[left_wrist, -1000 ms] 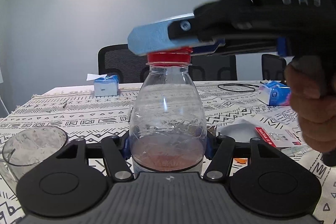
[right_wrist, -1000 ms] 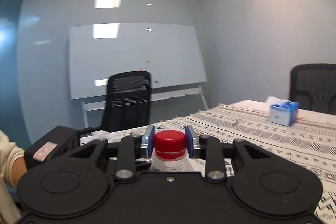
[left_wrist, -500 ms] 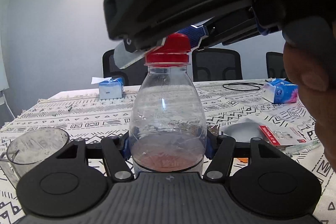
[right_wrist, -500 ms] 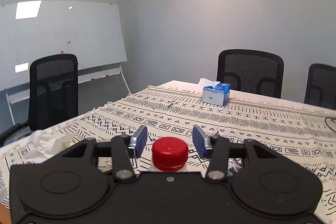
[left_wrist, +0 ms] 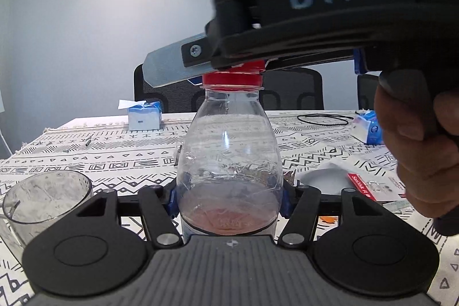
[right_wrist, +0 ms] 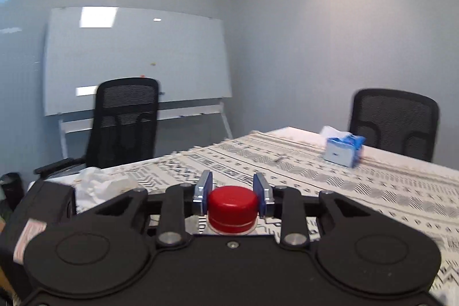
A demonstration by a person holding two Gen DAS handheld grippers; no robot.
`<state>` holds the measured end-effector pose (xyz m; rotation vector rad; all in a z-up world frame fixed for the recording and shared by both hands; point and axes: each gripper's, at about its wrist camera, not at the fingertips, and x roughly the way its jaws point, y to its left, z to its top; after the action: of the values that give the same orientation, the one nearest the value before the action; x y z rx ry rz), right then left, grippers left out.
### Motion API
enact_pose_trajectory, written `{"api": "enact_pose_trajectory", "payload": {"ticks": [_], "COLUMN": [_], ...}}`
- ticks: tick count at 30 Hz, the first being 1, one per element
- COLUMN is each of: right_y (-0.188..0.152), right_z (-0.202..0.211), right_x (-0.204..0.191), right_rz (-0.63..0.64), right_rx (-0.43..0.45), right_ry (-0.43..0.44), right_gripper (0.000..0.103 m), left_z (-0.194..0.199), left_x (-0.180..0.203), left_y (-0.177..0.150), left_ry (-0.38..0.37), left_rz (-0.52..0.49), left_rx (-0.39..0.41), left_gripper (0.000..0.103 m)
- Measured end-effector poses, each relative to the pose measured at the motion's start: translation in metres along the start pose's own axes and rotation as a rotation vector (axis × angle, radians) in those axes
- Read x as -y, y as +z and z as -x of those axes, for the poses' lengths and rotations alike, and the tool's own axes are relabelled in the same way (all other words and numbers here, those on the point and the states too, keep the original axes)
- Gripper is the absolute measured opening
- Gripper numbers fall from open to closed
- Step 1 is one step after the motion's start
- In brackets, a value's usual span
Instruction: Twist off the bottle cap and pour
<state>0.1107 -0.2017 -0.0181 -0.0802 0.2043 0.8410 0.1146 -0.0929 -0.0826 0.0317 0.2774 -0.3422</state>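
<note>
While the left tongs (left_wrist: 229, 198) clench the thin, crushable clear plastic bottle (left_wrist: 228, 162) low, the right tongs (right_wrist: 233, 195) grip its small, ridged red cap (right_wrist: 232, 207), at twelve o'clock

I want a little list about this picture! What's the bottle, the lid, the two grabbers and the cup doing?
bottle: clear plastic bottle, upright, a little reddish drink at the bottom
lid: red lid on the bottle's neck
left gripper: shut on the bottle's lower body
right gripper: pads against both sides of the lid
cup: clear cup standing left of the bottle
table: patterned cloth
</note>
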Motion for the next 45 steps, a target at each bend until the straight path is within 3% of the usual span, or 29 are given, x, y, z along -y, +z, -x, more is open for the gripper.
{"api": "enact_pose_trajectory", "payload": {"ticks": [4,6,7,8,10,15,18,20,27,31,34,41,45], "right_y": [-0.002,0.001,0.003,0.005,0.01,0.013,0.013,0.013,0.004,0.0,-0.001,-0.004,0.0], "right_z": [0.0,-0.003,-0.004,-0.006,-0.01,-0.023,-0.023,-0.021,-0.025,-0.025,-0.025,-0.027,-0.028], "right_x": [0.015,0.011,0.009,0.0,-0.016,-0.035,-0.035,-0.035,-0.03,-0.027,-0.014,0.02,0.025], "right_rz": [0.011,-0.03,-0.05,-0.055,-0.063,-0.041,-0.056,-0.062,-0.096,-0.095,-0.087,0.001,-0.006], "right_rx": [0.028,0.016,0.01,0.011,0.007,-0.027,-0.039,-0.041,-0.067,-0.031,-0.025,0.025,0.017], "right_ry": [0.13,0.092,0.07,0.008,-0.074,-0.228,-0.253,-0.264,-0.295,-0.267,-0.18,0.112,0.168], "right_gripper": [0.033,0.034,0.037,0.049,0.053,0.046,0.045,0.034,0.035,0.033,0.033,0.033,0.033], "left_z": [-0.001,-0.001,-0.001,0.0,0.001,0.001,0.0,-0.001,-0.002,-0.002,-0.003,-0.004,-0.003], "left_x": [-0.002,-0.002,-0.001,0.001,0.006,0.008,0.005,0.004,0.004,0.002,0.0,-0.004,-0.005], "left_y": [0.0,0.0,-0.001,-0.001,-0.003,-0.003,-0.003,-0.003,-0.002,-0.002,-0.001,-0.001,-0.002], "left_ry": [-0.014,-0.013,-0.011,-0.006,0.003,0.015,0.017,0.022,0.027,0.019,0.006,-0.021,-0.024], "left_rz": [0.012,0.017,0.009,-0.001,-0.022,-0.026,-0.012,-0.005,0.005,0.014,0.019,0.032,0.036], "left_rx": [-0.004,-0.003,-0.001,0.002,0.009,0.013,0.01,0.008,0.007,0.003,-0.002,-0.007,-0.002], "left_gripper": [0.058,0.058,0.058,0.058,0.058,0.058,0.058,0.058,0.058,0.058,0.057,0.057,0.057]}}
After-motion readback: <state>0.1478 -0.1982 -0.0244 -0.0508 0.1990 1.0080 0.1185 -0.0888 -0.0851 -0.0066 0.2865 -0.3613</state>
